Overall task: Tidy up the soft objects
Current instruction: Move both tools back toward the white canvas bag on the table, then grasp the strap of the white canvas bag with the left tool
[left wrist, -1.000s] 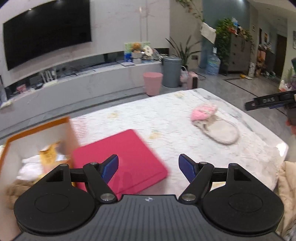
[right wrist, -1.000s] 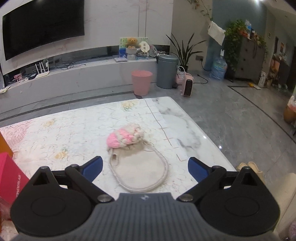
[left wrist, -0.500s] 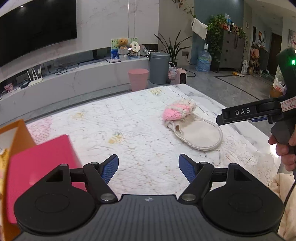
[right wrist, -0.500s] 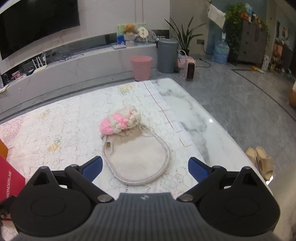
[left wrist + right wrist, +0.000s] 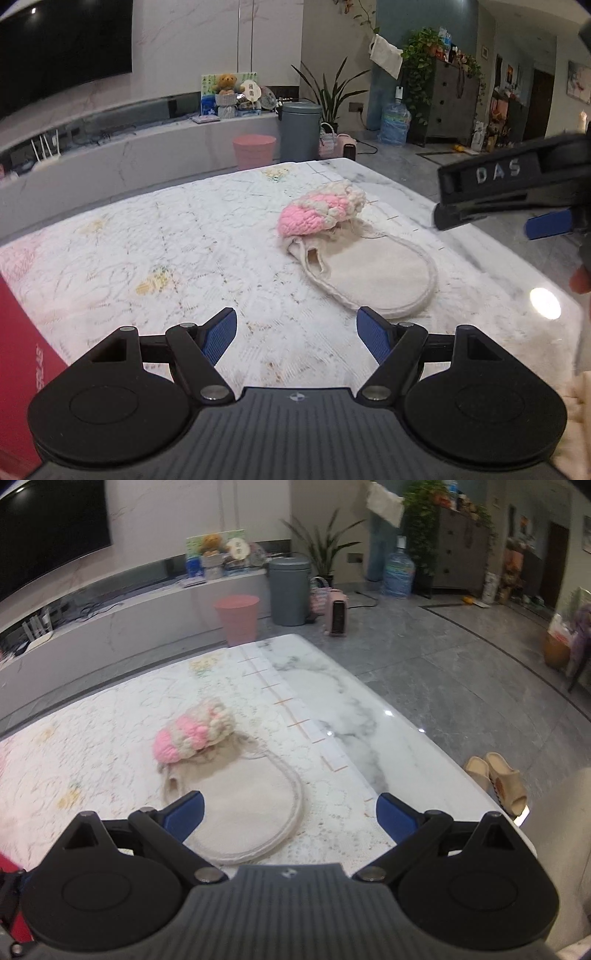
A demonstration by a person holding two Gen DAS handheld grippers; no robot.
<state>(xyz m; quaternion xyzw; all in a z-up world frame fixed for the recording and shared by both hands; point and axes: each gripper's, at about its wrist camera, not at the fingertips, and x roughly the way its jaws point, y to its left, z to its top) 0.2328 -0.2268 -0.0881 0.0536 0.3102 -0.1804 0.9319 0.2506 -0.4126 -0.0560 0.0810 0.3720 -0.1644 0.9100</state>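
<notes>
Flat on the lace-patterned cloth [image 5: 177,236] lies a cream woven pouch [image 5: 373,280], oval in outline with a thick corded rim and a small loop handle at its near end. Resting on its far end is a chunky knitted piece [image 5: 321,212] in pink and off-white yarn, lumpy and rounded, its stitches fat and bubbly. Both sit toward the right part of the table [image 5: 354,701], whose bare surface beyond the cloth is glossy white marble with grey veins.

Across the foreground of the left wrist view, the left gripper [image 5: 297,334] holds its 2 blue pads wide apart with nothing between them, only cloth showing in the gap; the pouch is just ahead and to the right of its right pad. The right gripper [image 5: 290,812] is likewise spread and grasping nothing, and it hangs over the near half of the pouch, whose rounded edge fills much of the space between its fingers; whether the pads touch the fabric cannot be told. From the left view its black body, lettered DAS, juts in at the right edge.

At the left edge stands a smooth red box [image 5: 22,365] with white lettering.
</notes>
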